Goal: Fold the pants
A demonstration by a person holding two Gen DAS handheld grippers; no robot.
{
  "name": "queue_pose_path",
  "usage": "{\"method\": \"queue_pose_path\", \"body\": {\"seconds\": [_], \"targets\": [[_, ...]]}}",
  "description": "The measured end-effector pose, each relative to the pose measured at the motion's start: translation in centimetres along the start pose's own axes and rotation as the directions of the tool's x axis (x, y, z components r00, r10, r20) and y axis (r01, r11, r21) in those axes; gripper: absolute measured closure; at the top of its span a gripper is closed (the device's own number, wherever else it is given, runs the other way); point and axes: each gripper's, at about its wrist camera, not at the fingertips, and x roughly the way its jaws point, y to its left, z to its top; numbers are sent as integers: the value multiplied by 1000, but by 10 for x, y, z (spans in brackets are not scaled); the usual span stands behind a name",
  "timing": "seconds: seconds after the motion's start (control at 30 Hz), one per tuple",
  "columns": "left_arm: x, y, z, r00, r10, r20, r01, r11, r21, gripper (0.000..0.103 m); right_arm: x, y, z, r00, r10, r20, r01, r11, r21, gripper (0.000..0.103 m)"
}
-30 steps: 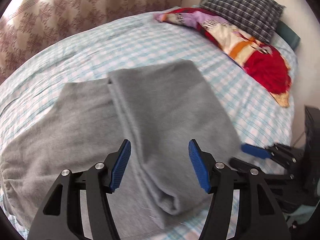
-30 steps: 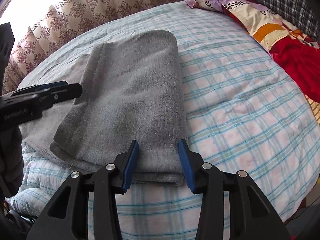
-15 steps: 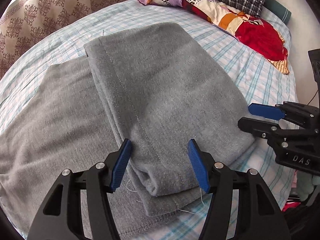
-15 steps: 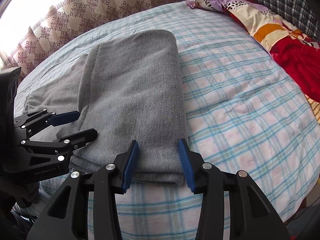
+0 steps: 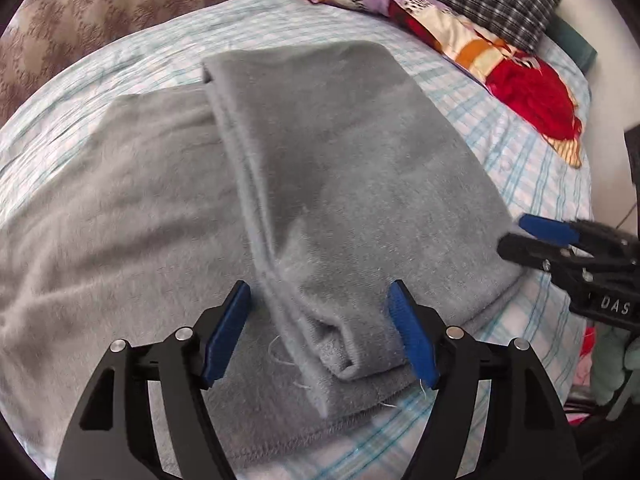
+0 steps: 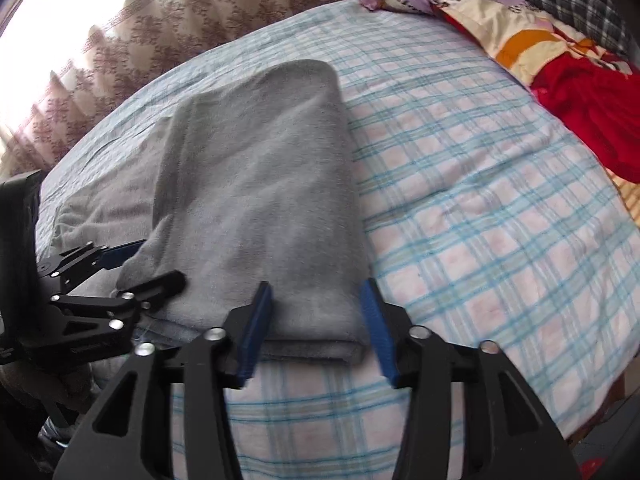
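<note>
Straddling the near end of the folded leg, your left gripper (image 5: pixel 318 330) has its blue pads wide apart with the rolled cloth between them and nothing pinched. Half a second ago that end lay just in front of the pads; now they have pushed forward around it, and the blur in the left view suggests you are mid-move. That looks like the set-up for the next fold, since the grip is not yet closed.

Your right gripper (image 6: pixel 316 326) is also open, its pads either side of the near right corner of the pants (image 6: pixel 256 200), and it has barely shifted over the last second. Both tools now sit at the near edge of the same grey bundle, left one at the left corner and right one at the right.

Beyond the pads, the pants lie on the checked bedsheet (image 6: pixel 480 208), one folded layer stacked over a wider grey spread to the left. Farther right a red and patterned blanket (image 5: pixel 528 80) rests against a plaid pillow (image 5: pixel 480 0), with the curtain (image 6: pixel 180 40) at the far side.
</note>
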Motion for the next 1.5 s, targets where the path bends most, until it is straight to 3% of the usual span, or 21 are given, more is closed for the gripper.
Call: {"method": "queue_pose_path", "body": {"seconds": [0.13,0.37,0.57,0.83,1.2,1.5], "targets": [[-11,-10,4,999,39,23,-40,998,40,30,-2,-14,-1,998,55,-5,-55,995,81,39],[-34,-27,27,996,41,84,-46,998,52,30,2,-13,-3,997,82,-6,-81,993,86,46],[-14,-36,59,999,-50,2,50,999,6,29,9,-9,0,994,110,-18,-109,992,59,57],[23,-59,92,989,-114,-97,110,993,-44,24,5,-9,0,994,111,3,-111,991,72,70],[44,-85,120,980,-126,-155,125,992,-14,24,-17,12,-2,991,94,99,-93,996,-11,75],[74,-99,142,969,-46,-244,56,998,33,21,-24,35,-4,986,102,135,-90,992,-88,76]]}}
